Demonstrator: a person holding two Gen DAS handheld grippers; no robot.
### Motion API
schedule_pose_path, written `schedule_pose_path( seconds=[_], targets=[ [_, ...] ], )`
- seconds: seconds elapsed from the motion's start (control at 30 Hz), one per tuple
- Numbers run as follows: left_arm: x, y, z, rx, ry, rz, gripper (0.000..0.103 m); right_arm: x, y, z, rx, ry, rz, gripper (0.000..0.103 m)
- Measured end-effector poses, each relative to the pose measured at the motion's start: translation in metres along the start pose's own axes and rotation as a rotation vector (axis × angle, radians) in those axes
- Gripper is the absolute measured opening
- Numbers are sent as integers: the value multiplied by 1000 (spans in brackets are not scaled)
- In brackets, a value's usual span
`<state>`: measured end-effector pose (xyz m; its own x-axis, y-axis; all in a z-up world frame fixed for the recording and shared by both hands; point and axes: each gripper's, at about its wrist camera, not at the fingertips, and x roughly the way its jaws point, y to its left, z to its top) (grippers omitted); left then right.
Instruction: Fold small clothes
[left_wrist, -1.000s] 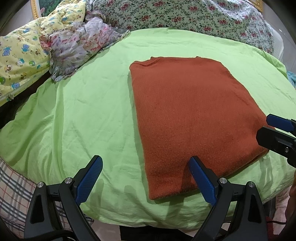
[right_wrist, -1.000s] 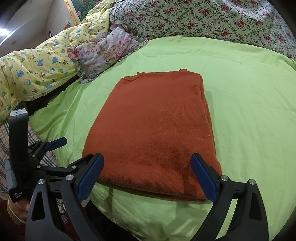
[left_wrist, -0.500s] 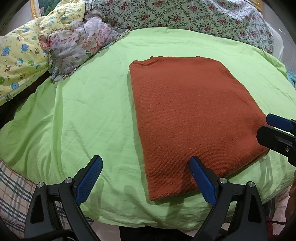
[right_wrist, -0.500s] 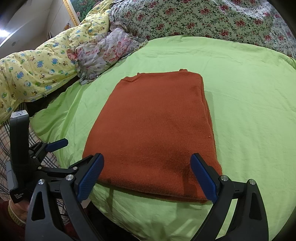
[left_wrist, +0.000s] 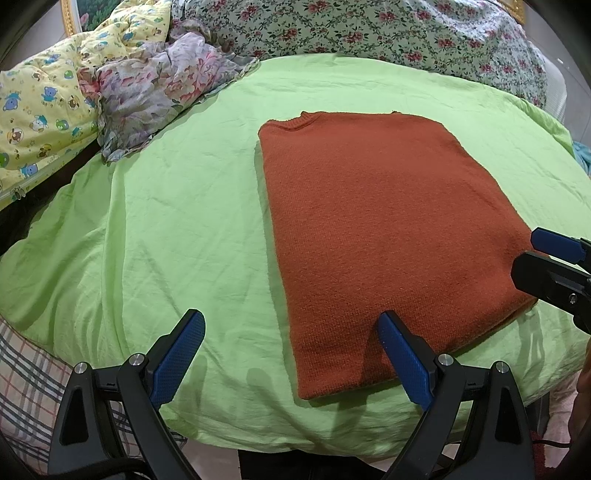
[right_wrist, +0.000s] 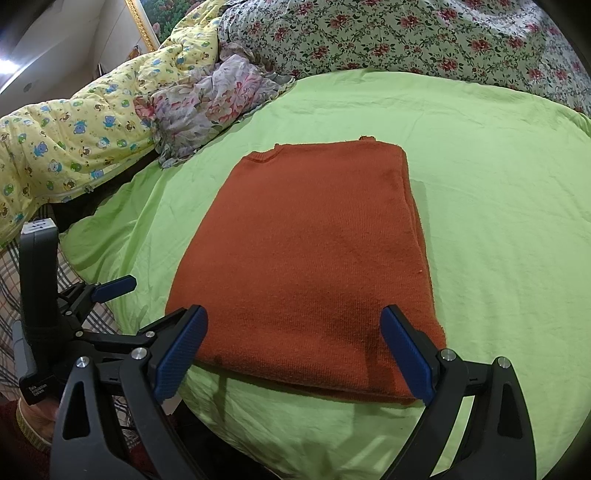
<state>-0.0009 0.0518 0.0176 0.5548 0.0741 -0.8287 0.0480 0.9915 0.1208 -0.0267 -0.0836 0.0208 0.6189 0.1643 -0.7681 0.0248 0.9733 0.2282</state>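
Folded rust-orange knit sweater (left_wrist: 380, 236) lying flat on a bed covered by a lime-green sheet (left_wrist: 177, 229), collar edge toward the far side and hem toward the near edge of the bed. In the right wrist view the same sweater (right_wrist: 314, 266) shows stacked layers along its right-hand side, with the sheet (right_wrist: 498, 206) bare beyond it.

Left tool (left_wrist: 291, 350): blue-padded fingers (left_wrist: 177, 358) spread wide apart, holding nothing, poised at the near edge of the bed; one finger is over bare sheet, the other over the sweater's near-left corner. Whether that finger touches the knit cannot be told.

Right tool (right_wrist: 293, 350): fingers (right_wrist: 406, 354) likewise spread apart and empty, straddling the sweater's near hem. It also appears at the right margin of the left wrist view (left_wrist: 554, 273), beside the sweater's near-right corner. The left tool is seen at the left of the right wrist view (right_wrist: 110, 306).

Background: a yellow cartoon-print quilt (left_wrist: 40, 110), a crumpled floral scarf-like cloth (left_wrist: 155, 88) resting partly on the sheet, and a rose-patterned bedspread (left_wrist: 388, 33) behind. A plaid fabric (left_wrist: 26, 365) lies below the sheet's near-left edge.
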Motion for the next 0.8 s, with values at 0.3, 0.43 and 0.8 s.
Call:
schedule_pose_path(
  seconds=[0.3, 0.43, 0.8],
  targets=[
    [0, 1, 0, -2, -1, -1, 95, 1, 1, 1, 5, -4, 1, 94],
    [1, 2, 1, -1, -2, 3, 95, 0, 1, 0, 7, -8, 3, 94],
    [0, 3, 4, -10, -8, 7, 95, -1, -1, 3, 16, -13, 9, 94]
  ],
)
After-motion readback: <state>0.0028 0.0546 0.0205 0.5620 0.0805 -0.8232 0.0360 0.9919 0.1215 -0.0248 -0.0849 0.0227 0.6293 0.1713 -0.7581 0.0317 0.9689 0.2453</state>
